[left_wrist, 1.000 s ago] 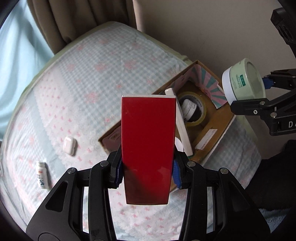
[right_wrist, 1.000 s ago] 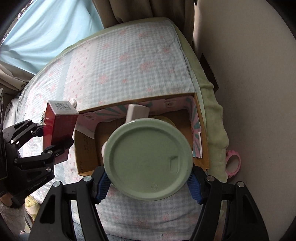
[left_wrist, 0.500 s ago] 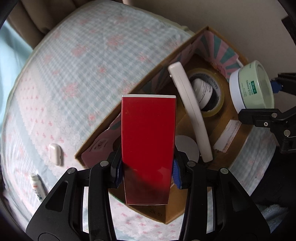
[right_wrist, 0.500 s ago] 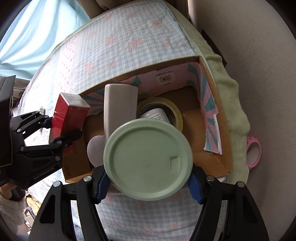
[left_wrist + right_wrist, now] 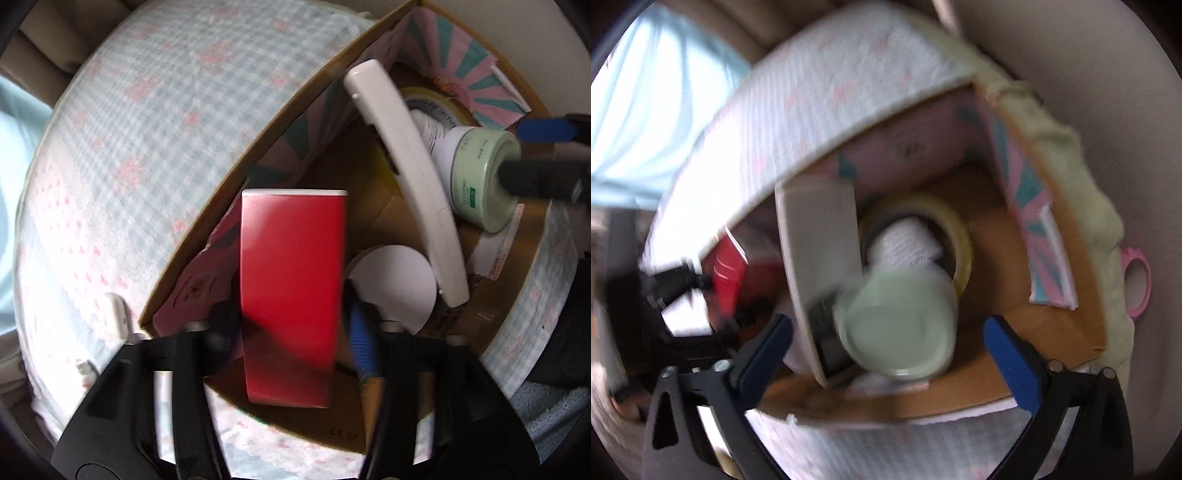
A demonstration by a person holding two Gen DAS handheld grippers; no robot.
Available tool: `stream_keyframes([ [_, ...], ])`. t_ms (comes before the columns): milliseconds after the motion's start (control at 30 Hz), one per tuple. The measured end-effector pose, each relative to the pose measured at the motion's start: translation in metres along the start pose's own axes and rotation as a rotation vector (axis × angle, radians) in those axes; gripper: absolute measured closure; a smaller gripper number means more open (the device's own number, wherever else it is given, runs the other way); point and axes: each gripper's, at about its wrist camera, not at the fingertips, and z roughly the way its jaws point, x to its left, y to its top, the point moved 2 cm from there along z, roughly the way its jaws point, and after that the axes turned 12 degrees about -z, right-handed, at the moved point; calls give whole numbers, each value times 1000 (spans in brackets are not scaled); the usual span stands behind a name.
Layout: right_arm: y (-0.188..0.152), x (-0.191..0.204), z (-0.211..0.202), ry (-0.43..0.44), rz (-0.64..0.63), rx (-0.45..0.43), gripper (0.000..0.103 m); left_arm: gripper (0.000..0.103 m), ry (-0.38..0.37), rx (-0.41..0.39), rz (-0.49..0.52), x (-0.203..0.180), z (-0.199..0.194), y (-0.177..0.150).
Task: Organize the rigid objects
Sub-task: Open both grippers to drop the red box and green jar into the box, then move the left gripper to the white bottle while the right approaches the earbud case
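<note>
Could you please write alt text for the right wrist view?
The open right gripper hangs over a brown cardboard box, its jaws having just opened off a pale green round jar now inside, beside a white flat remote and a yellowish tape roll.

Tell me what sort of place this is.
Probably a bedroom at home: a checked, flower-print bedspread lies under the cardboard box, with curtains behind and a plain wall beside it.

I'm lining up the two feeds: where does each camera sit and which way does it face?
Left wrist: on the left gripper, looking straight down into the cardboard box; its open jaws flank the red box.
Right wrist: on the right gripper, looking steeply down; its open jaws flank the green jar.
Both share box, jar, red box.
</note>
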Motion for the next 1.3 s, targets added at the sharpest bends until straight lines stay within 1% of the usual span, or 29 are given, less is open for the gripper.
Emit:
stream_keyframes([
  [33,0,-2,-7,-1,15,-25,0,2,12,-12,-10,1,-3,-3],
  [67,0,-5,-12,-11,26,-27,0,0,5,-22,-20,3,-8,-6],
  [133,-4,-10,-23,-41,56,-28,0,0,-49,-56,-63,8,-21,-12],
  [167,-8,-12,-29,-38,81,-51,0,0,-76,-61,-85,11,-26,-14],
  [233,-16,-13,-38,-17,124,-73,0,0,-82,-65,-110,14,-33,-16],
  [300,-18,-13,-39,-6,136,-69,0,0,-84,-75,-122,15,-38,-17],
  [400,-16,-5,-40,-46,102,-56,0,0,-84,-93,-132,15,-50,-20],
  [467,-17,-1,-44,-56,92,-62,0,0,-82,-106,-135,15,-59,-24],
  [700,-30,21,-75,-83,56,-102,0,0,-85,-173,-168,15,-98,-59],
  [767,-32,29,-87,-78,47,-119,0,0,-88,-197,-178,19,-113,-70],
  [900,-35,52,-106,-124,-13,-126,0,0,-90,-244,-201,25,-141,-86],
  [1033,-40,82,-121,-152,-96,-147,0,0,-85,-289,-238,38,-165,-105],
  [1133,-43,103,-128,-173,-147,-165,0,0,-66,-324,-270,52,-182,-122],
  [1200,-45,119,-133,-179,-176,-184,0,0,-62,-341,-301,64,-193,-136],
  [1300,-49,142,-138,-190,-220,-207,0,0,-76,-356,-364,87,-205,-163],
])
